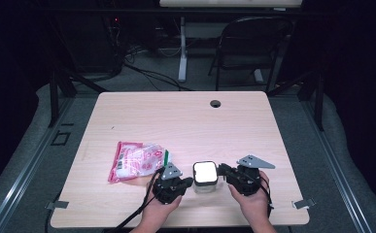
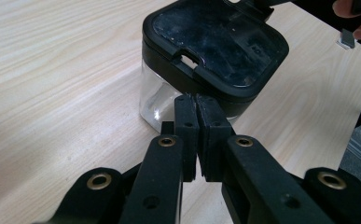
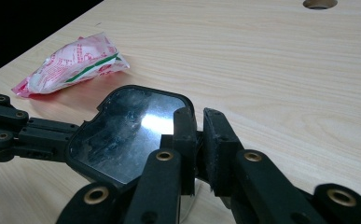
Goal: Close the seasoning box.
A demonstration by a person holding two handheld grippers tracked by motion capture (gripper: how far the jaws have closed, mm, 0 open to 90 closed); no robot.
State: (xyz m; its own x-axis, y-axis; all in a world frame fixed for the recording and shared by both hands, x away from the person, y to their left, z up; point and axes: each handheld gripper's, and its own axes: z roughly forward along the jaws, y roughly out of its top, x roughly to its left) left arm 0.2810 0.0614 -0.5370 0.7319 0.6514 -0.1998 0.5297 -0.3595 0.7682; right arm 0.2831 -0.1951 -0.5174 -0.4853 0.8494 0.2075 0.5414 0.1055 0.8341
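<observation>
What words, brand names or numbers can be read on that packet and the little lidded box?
Red and pink packet: red print and a green stripe, all too small and blurred to read.
Clear box's black lid: a small raised mark near one edge, not legible.
Table: no writing.
No text can be quoted.

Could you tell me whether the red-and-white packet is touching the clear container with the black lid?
Apart. In the right gripper view, bare table separates the packet from the container; the high view shows that gap too.
</observation>
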